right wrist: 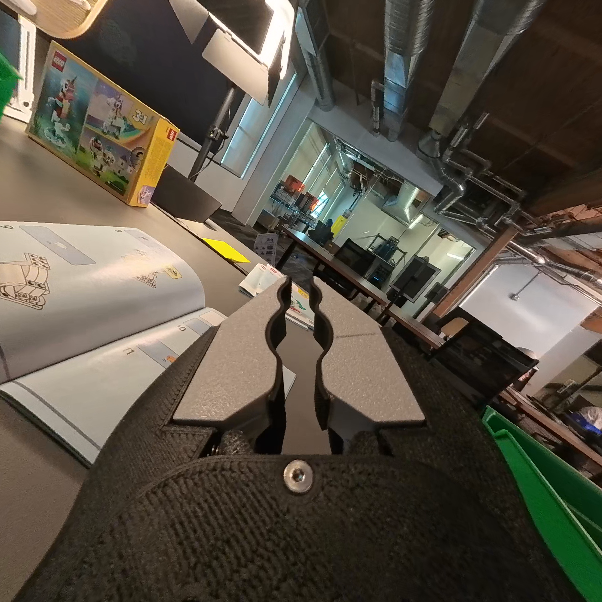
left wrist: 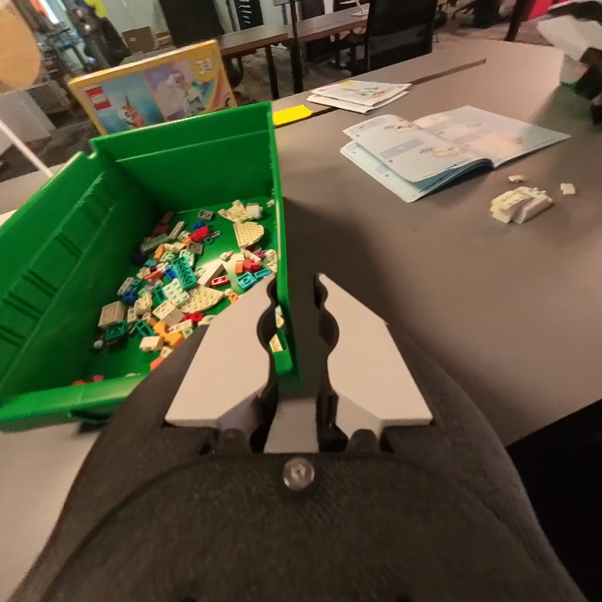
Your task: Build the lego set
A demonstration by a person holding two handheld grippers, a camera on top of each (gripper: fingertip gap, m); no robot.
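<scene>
Table [left wrist: 423,293]: dark, cut off at right.
Bin [left wrist: 195,169]: green, its near corner hidden behind the left gripper [left wrist: 294,277].
Bricks [left wrist: 182,283]: loose, blurred, mixed colours, in the bin.
Build [left wrist: 520,206]: white, beside the open booklet [left wrist: 456,143].
Left gripper: released, empty.
Right gripper [right wrist: 301,281]: released, empty.

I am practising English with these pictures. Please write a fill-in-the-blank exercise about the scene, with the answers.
1. The loose bricks lie in a ____ bin.
2. The instruction booklet beside the bin lies ____.
3. The left hand-held gripper holds ____.
4. The set's box has ____ edges.

Answers: green; open; nothing; yellow
</scene>
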